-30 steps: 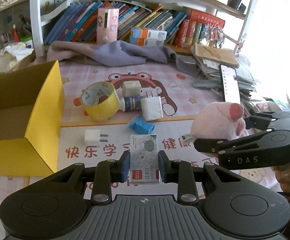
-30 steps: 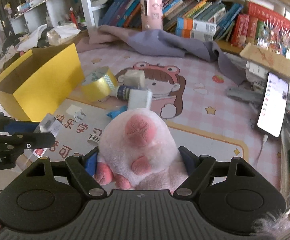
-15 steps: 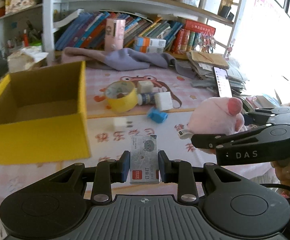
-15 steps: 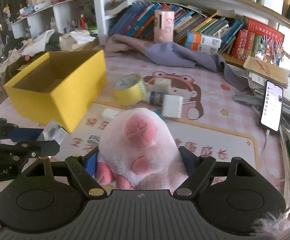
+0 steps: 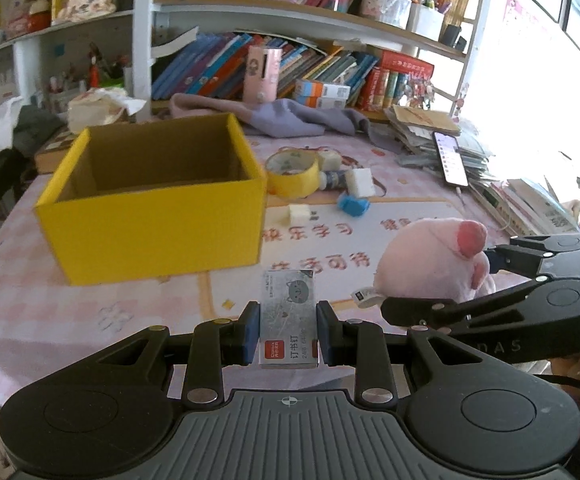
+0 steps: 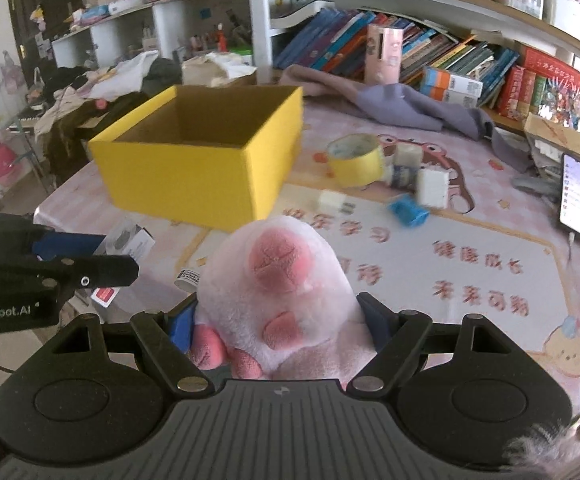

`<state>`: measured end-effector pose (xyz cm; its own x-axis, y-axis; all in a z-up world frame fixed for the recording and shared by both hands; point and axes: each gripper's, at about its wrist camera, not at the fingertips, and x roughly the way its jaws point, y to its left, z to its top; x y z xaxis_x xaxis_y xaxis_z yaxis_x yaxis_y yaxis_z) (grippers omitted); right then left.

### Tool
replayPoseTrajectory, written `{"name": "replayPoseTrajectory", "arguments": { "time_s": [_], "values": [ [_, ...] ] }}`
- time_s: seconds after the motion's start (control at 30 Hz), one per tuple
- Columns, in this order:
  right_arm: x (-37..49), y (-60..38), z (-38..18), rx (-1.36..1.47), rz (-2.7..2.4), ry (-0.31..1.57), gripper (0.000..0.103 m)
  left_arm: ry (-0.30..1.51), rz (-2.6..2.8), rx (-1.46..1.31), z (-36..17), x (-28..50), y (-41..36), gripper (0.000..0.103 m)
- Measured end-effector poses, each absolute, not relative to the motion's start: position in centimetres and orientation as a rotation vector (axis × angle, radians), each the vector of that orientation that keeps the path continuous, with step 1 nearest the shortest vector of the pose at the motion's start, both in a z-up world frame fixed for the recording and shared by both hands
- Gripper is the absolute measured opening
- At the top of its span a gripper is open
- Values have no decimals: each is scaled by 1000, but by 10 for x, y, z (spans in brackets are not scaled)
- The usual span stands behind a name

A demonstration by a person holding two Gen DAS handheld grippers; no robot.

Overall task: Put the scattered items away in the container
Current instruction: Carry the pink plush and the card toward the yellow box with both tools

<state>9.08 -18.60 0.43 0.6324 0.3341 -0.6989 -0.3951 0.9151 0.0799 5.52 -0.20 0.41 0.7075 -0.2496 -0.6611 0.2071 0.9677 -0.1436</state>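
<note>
My left hand-held gripper (image 5: 288, 332) is closed narrow on a small box of staples (image 5: 288, 316), one blue pad pressing on each side of it. The box stands upright between the fingers, above the counter (image 5: 90, 312), in front of the yellow box (image 5: 150, 228).

My right hand-held gripper (image 6: 280, 330) stands wide, and it is holding a pink plush toy (image 6: 278, 280); the toy fills the whole gap, and both blue pads touch its sides. In the left wrist view I see the same toy at the right, with a white tag hanging from it.

The yellow box is open on top, and as far as I can look in from here, I see only its brown inner walls. It stands on the counter, to the left of both grippers.

Still scattered on the counter, to the right of the box: a roll of yellow tape (image 5: 291, 172) just beside the box corner, a small bottle (image 5: 331, 180) lying behind it, a white cube (image 5: 359, 182) touching the bottle, a blue thing (image 5: 353, 205), and a white charger plug (image 5: 298, 213). A phone (image 5: 449, 158) lies far right on a pile of papers.
</note>
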Motion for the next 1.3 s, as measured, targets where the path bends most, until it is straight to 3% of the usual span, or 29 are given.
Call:
{"name": "replayPoseTrajectory", "arguments": {
  "time_s": [0.77,1.3],
  "values": [
    [69,-105,5,-173,539,822,79,744,-159,-166,-6,27,70,28],
    [103,-67,10,-269,663,804,79,753,-73,-236,-11,51,97,28]
  ]
}}
